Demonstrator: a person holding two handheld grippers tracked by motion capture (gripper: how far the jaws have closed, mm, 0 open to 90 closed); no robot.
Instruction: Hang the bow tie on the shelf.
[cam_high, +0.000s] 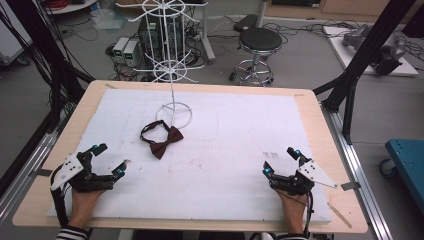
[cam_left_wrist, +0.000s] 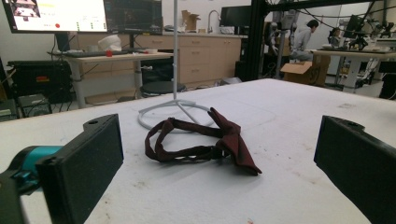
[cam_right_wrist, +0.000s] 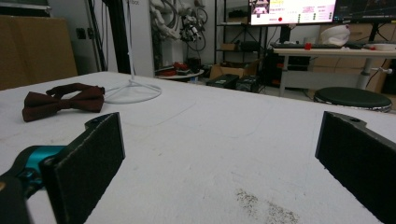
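Item 1: dark red fabric bow tie w/ looped strap (cam_high: 161, 138). Lies flat on white foam sheet (cam_high: 235, 145) covering wooden counter (cam_high: 320, 115), left of centre, just beside ring base of white wire display stand (cam_high: 172, 75); strap loop abt touching that ring.

Item 2: my left tool (cam_high: 109, 161). Near left edge, well apart from tie, jaws spread wide, nothing between.

Item 3: my right tool (cam_high: 281, 161). Near right edge, jaws likewise released, empty.
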